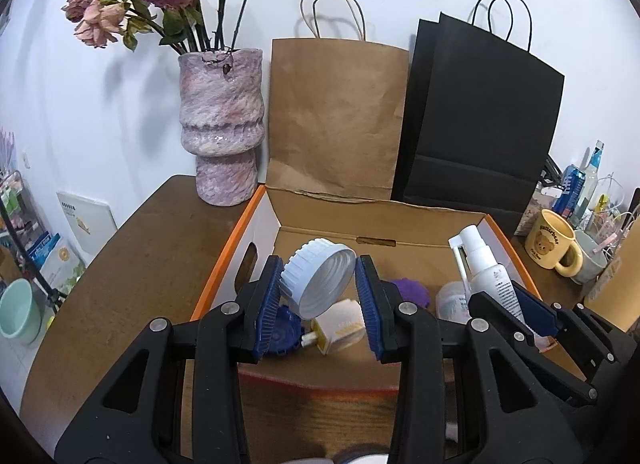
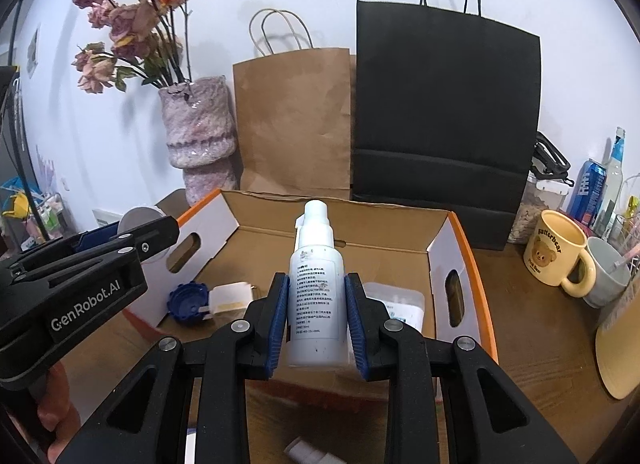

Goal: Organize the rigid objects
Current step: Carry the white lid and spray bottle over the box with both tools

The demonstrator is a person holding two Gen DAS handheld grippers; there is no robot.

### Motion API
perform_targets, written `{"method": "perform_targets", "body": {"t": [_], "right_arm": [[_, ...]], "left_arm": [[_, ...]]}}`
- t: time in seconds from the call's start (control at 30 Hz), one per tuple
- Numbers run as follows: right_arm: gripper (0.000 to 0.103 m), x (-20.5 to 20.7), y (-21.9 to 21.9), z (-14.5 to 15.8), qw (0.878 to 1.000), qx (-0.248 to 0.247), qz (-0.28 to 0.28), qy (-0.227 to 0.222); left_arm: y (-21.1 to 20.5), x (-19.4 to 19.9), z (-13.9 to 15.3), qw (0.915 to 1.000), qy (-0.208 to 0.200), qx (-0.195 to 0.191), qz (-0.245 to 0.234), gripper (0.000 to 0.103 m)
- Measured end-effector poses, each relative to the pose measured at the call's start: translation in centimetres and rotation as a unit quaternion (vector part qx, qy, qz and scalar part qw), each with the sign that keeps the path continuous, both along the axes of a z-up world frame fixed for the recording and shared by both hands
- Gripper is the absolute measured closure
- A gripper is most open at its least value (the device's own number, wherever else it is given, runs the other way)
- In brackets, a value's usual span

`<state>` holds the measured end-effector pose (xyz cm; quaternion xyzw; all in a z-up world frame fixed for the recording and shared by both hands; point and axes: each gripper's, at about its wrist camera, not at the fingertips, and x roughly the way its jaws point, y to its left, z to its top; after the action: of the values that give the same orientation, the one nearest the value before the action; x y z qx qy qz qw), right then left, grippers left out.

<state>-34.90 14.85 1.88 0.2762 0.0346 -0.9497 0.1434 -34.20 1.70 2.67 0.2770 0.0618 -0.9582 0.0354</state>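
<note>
Left gripper [image 1: 318, 296]: jaws pinching a white ribbed lid [image 1: 316, 280], tilted, at frame centre above the box.
Right gripper [image 2: 316, 318]: jaws clamped on a white spray bottle [image 2: 318, 288], upright, centre frame.
Cardboard box [image 2: 464, 240]: open, orange-edged, behind both grippers; holds a blue cap [image 2: 188, 302] and a cream plug [image 2: 232, 296] at lower left.
Behind: vase [image 1: 222, 124], brown bag [image 1: 336, 116], black bag [image 1: 476, 124].
Right edge: yellow mug [image 2: 558, 250].

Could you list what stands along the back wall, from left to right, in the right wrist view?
Vase of dried roses → brown paper bag → black paper bag → blue can → tall clear bottle.
</note>
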Motion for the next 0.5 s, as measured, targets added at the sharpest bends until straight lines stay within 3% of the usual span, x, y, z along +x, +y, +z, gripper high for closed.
{"method": "perform_targets", "body": {"t": [0.5], "right_arm": [[0.072,-3.5,-0.3,-1.7,0.999,0.027,0.002,-0.027]], "left_arm": [[-0.7,-3.8,-1.9,0.9995,-0.025,-0.019,-0.001,0.070]]}}
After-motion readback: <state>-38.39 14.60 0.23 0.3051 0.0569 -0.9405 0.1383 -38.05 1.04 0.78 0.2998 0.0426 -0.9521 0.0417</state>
